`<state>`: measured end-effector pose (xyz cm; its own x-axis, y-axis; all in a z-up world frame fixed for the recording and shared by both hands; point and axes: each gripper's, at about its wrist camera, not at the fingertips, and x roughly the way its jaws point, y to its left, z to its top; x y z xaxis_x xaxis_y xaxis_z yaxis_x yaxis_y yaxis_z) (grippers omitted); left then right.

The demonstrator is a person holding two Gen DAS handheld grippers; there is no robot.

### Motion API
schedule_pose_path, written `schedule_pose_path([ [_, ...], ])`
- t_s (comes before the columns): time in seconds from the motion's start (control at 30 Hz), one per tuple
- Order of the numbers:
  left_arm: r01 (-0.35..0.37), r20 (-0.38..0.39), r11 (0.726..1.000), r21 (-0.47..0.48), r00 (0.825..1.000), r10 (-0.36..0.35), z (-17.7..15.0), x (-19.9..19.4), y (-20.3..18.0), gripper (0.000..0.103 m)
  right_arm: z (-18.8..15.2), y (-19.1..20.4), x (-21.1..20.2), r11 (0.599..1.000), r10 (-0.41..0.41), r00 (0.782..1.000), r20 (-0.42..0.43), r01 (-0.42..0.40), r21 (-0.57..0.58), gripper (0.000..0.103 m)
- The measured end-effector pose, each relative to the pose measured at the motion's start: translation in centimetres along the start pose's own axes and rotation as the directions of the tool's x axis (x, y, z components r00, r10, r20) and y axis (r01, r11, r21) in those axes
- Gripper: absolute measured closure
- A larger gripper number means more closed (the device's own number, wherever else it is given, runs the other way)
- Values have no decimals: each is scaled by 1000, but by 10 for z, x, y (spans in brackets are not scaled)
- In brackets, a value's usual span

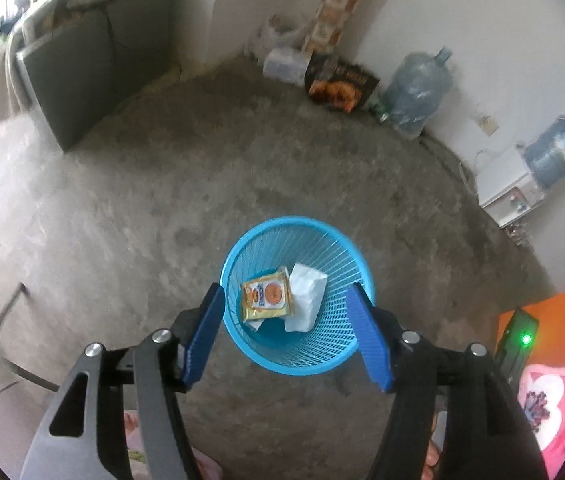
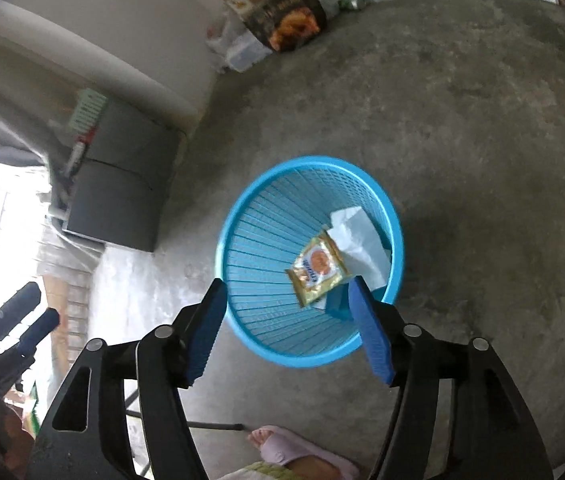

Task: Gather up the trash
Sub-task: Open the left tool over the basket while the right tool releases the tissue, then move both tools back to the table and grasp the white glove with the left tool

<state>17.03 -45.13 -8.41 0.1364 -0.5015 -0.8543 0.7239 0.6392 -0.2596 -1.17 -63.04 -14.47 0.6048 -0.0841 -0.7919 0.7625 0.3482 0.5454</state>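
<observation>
Both the left tongs and the right tongs hang spread wide and hold nothing, directly above the round blue plastic mesh wastebasket standing on the grey concrete floor. Inside it lie a yellow foil snack wrapper and crumpled white paper. No loose trash shows nearby, so I judge neither hand better placed.
</observation>
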Motion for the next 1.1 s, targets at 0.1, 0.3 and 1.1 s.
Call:
schedule_pose_path([
  [0.1,-17,66,996,88,998,11,-13,-55,-9,39,-9,12,-23,999,24,1000,9,-24,-42,39],
  [0.3,-38,263,997,65,965,19,-74,-191,26,33,-36,64,-57,972,106,993,-51,-115,-203,38],
  [1.1,-244,336,832,-497,830,445,-313,-314,268,28,-228,298,-103,512,293,804,-518,-589,-625,38],
])
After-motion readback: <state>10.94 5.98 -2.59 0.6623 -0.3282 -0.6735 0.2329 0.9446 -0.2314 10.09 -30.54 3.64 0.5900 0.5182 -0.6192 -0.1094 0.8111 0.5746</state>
